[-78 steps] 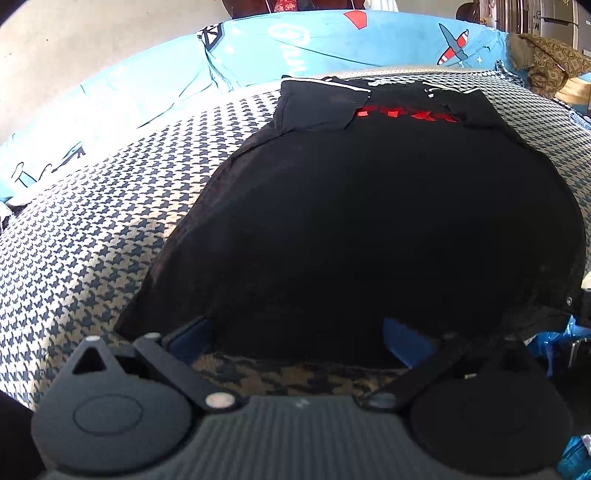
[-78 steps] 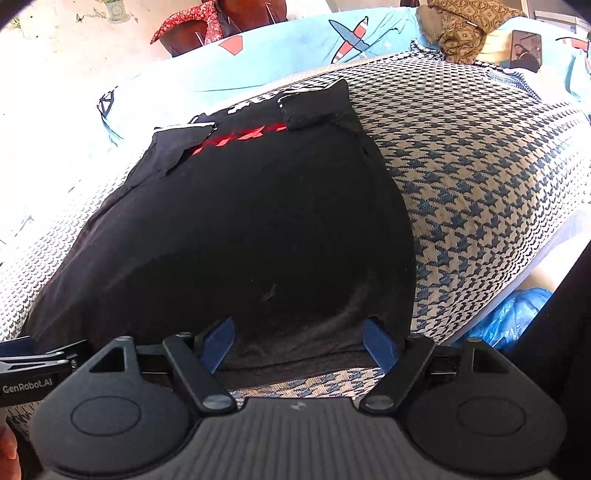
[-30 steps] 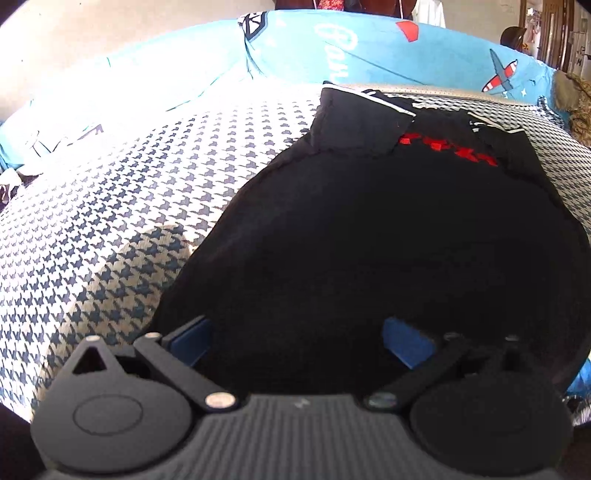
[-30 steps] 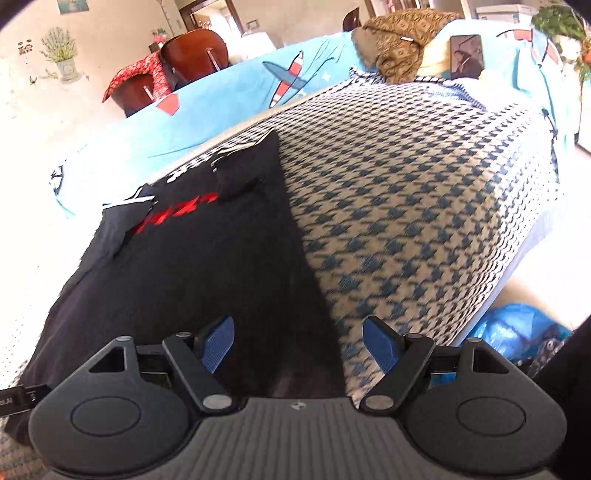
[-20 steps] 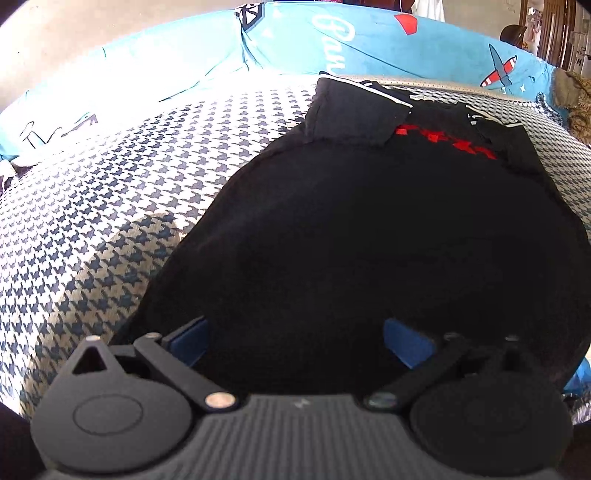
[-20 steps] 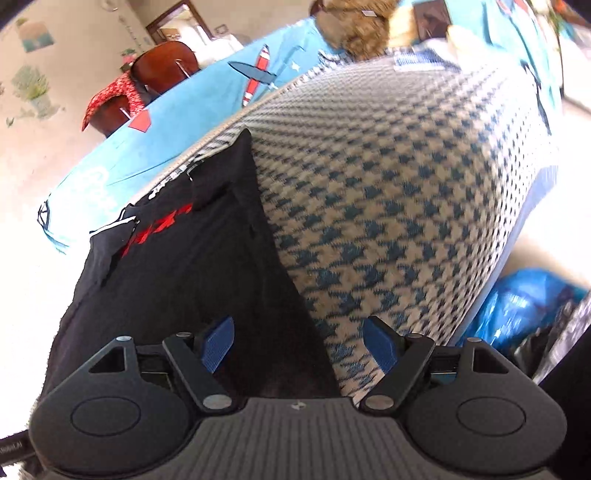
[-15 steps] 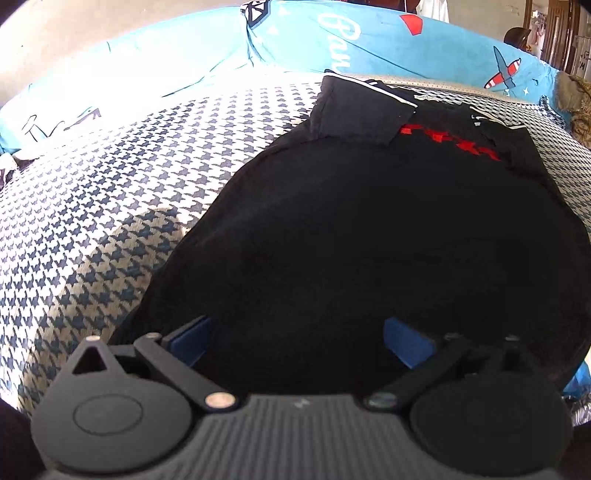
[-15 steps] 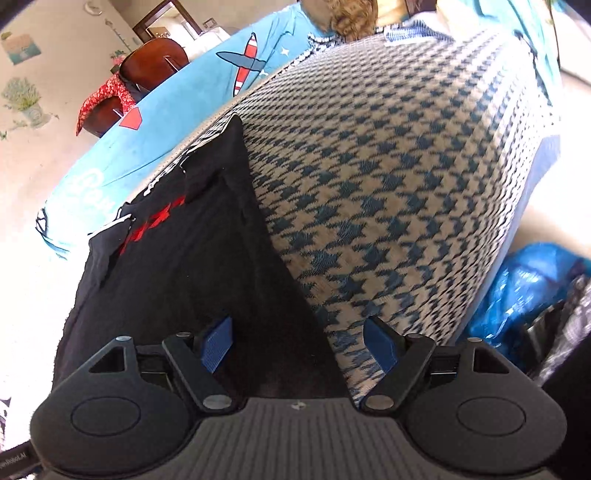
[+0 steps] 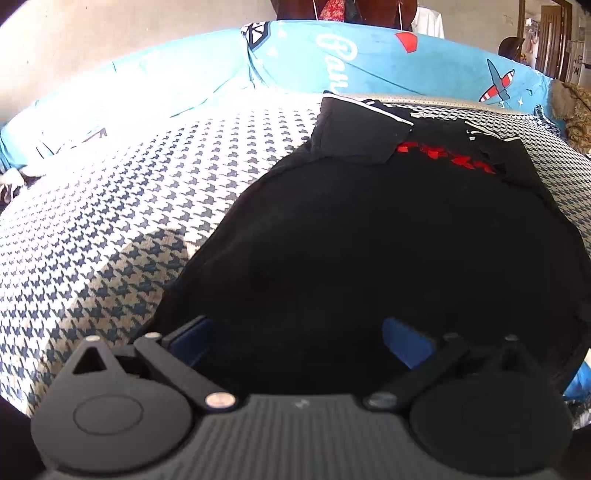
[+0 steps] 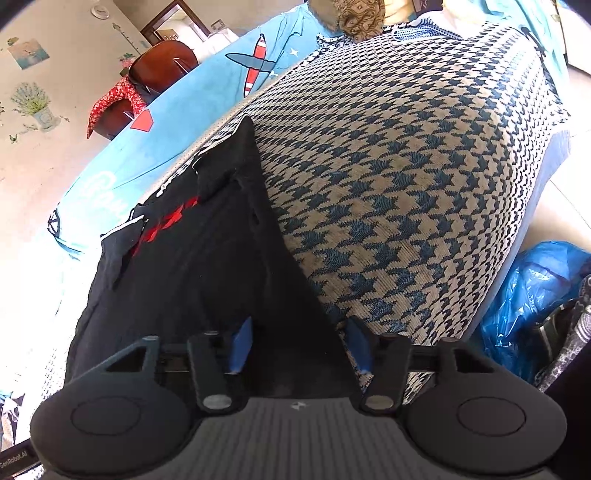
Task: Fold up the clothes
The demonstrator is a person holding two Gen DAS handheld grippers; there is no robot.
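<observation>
Lying flat on the houndstooth cover: one black garment (image 9: 388,236), both sleeves folded inward across its upper part.
Garment markings: red print (image 9: 445,157) between the two folded sleeves; a white stripe edges the left sleeve (image 9: 360,134).
Garment position: spread on the houndstooth cover (image 9: 110,229), collar end far from both cameras, hem end nearest; in the right wrist view its right edge runs diagonally from the far sleeve toward the gripper.
Left gripper (image 9: 295,332): one, jaws spread wide and released, low over the hem end; both blue fingertips (image 9: 404,341) lie over black cloth with nothing pinched between them.
Right gripper (image 10: 297,341): one, jaws partly narrowed but apart, straddling the garment's right hem corner; the left tip is over black cloth, the right tip over houndstooth. Whether the tips touch the cloth cannot be told.
Support surface: one bed or couch-like platform under the houndstooth cover, backed by a light-blue sheet (image 9: 332,62) printed with an aeroplane (image 10: 255,66).
Containers: one blue plastic bag (image 10: 528,295) beside the platform on the right; its contents cannot be made out.
Surroundings: one brown patterned cloth heap (image 10: 356,16) at the far end of the cover; one dark wooden chair (image 10: 159,68) with red cloth draped on it; flower decals on the wall.
</observation>
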